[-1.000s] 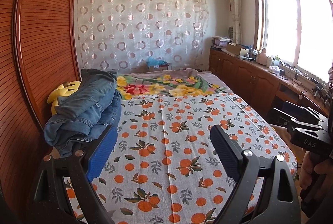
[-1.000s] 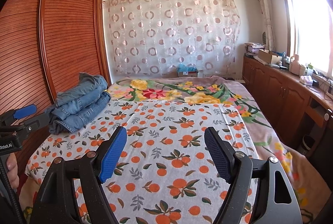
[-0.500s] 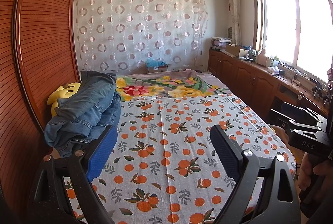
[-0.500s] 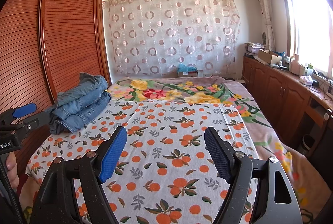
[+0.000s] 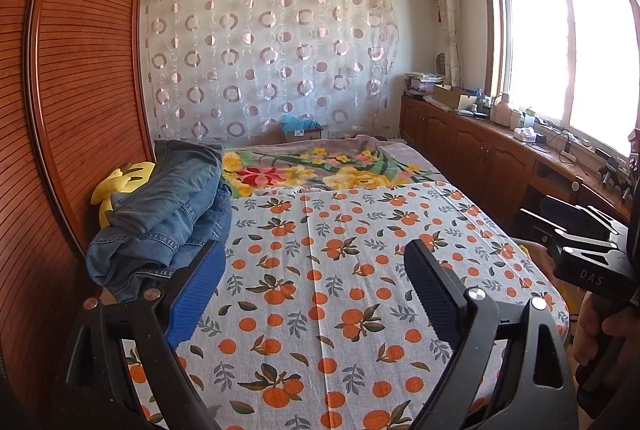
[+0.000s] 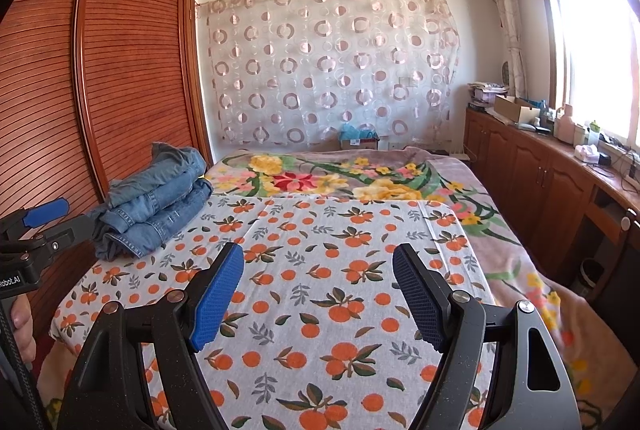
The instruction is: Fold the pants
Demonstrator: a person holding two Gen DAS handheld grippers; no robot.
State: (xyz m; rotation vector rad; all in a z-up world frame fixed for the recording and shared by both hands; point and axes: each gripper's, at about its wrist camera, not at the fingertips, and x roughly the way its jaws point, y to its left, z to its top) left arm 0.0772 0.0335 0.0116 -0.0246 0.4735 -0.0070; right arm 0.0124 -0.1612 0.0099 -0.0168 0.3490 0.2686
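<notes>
1. Your left gripper [image 5: 314,282] has its fingers spread wide, the blue pad [image 5: 196,294] on one side and the dark pad [image 5: 430,294] on the other, with only the orange-print sheet [image 5: 320,262] showing between them. It holds nothing and touches nothing.
2. Your right gripper [image 6: 318,288] is likewise wide apart and holds nothing (its pads hang over the sheet, clear of the cloth).
3. The jeans [image 5: 168,218] lie in a folded, somewhat rumpled stack at the left edge of the bed [image 6: 516,270], on the side next to the slatted wooden wardrobe [image 6: 120,70]. In the left wrist view the blue pad overlaps the stack's near end, but you cannot tell from that view whether they touch.
4. The stack's long axis runs along the bed's left edge, from the near end toward the far end; the near end shows stacked hems and seams, and the far end rises to a crumpled peak near the floral blanket [image 6: 340,178].
5. A yellow plush [image 5: 116,186] sits wedged between the jeans and the wardrobe.
6. In the right wrist view your left gripper appears at the left edge, beside the stack's near end; in the left wrist view your right gripper shows off the bed's right edge.
</notes>
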